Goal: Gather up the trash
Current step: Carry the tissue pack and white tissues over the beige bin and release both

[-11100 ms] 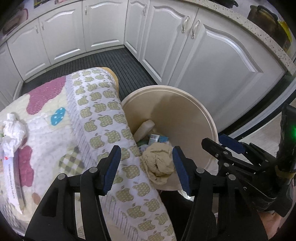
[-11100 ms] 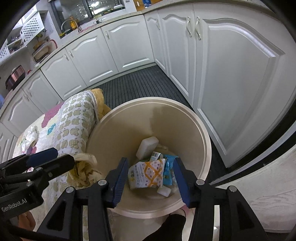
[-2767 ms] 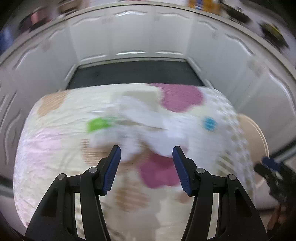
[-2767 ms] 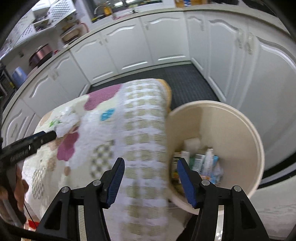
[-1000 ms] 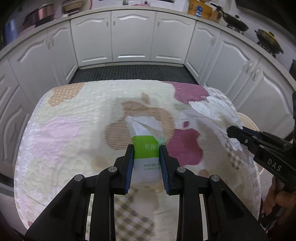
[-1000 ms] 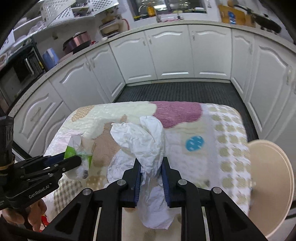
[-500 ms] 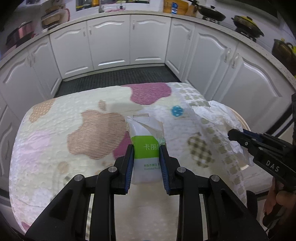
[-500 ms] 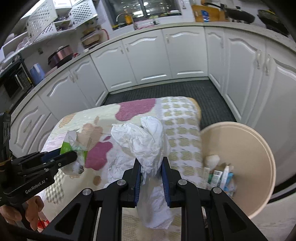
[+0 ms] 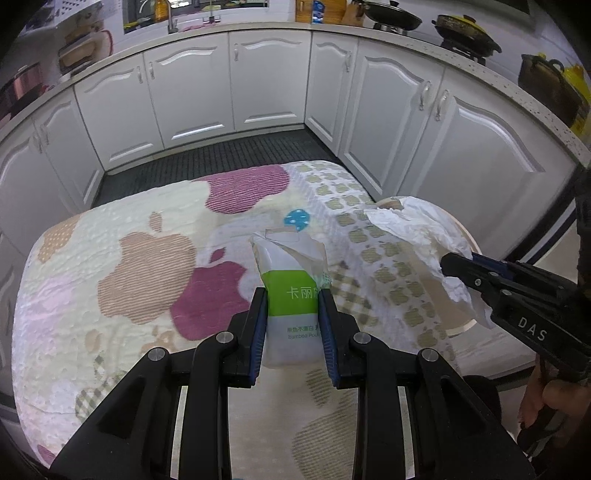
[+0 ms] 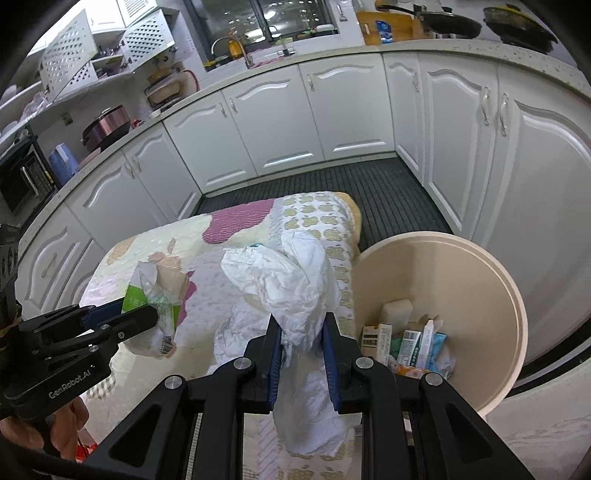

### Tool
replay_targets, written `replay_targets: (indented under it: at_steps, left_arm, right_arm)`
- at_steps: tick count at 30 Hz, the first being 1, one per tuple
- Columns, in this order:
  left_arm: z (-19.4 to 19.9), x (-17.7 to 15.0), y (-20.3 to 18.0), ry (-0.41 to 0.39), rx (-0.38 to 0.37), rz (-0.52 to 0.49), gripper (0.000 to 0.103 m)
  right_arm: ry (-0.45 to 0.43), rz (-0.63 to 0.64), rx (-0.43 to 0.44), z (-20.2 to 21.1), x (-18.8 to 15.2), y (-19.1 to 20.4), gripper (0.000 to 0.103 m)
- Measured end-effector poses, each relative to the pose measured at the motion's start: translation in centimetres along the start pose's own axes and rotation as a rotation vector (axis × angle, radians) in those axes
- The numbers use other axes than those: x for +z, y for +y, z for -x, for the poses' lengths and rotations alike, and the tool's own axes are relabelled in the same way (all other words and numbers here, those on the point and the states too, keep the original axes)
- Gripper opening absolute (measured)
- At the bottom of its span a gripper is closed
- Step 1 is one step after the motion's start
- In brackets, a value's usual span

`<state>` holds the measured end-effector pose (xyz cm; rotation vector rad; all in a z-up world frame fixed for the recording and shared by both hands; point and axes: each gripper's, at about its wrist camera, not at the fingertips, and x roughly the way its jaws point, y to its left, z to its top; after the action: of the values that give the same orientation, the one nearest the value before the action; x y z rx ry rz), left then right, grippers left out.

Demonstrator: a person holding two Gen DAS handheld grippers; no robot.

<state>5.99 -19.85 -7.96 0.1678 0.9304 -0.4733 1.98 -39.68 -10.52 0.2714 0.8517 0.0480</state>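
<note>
My left gripper [image 9: 292, 295] is shut on a white and green tissue packet [image 9: 291, 284], held above the apple-print cloth [image 9: 147, 258]. The same packet [image 10: 155, 302] shows at the left of the right wrist view. My right gripper [image 10: 301, 325] is shut on a crumpled white paper [image 10: 295, 280], which hangs down between its fingers. In the left wrist view that paper [image 9: 417, 236] hangs over the bin's near side. The cream round bin [image 10: 513, 295] stands to the right of the table and holds several boxes and wrappers [image 10: 410, 343].
White kitchen cabinets [image 9: 258, 77] curve around the back and right. A dark ribbed mat [image 10: 388, 184] covers the floor behind the table. Pots stand on the counter [image 9: 469, 33] at the right. A hand [image 9: 554, 402] holds the right gripper's handle.
Both grippers have carried their loads to the right across the table. The bin has come into full view in the right wrist view.
</note>
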Motion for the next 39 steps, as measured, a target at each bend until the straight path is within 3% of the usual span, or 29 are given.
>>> replay_targets:
  at_steps: [24,31,33,35,39]
  left_arm:
    - [-6.7,3.9,-10.0,0.099,-0.194,-0.058,0.025]
    - [-9.2,4.8,-11.8,0.111,-0.221,-0.047,0.036]
    - [-9.6,4.7,-11.8,0.115,-0.235,-0.037,0.043]
    - [-9.8,4.7,-11.9,0.104,-0.239,-0.033,0.058]
    - [-9.1,4.6,-11.7,0.059,-0.226,-0.048,0.068]
  right_arm:
    - [0.040,-0.165,-0.137,-1.2,-1.2,-10.3,0.019]
    - [0.050,-0.225,-0.164,-2.8,-1.1,-13.6,0.019]
    - [0.050,-0.233,-0.168,-3.1,-1.1,-14.1,0.026]
    - [0.059,-0.233,-0.172,-3.5,-1.1,-14.5,0.051]
    - [0.065,-0.236,-0.174,-3.6,-1.5,-14.7,0.053]
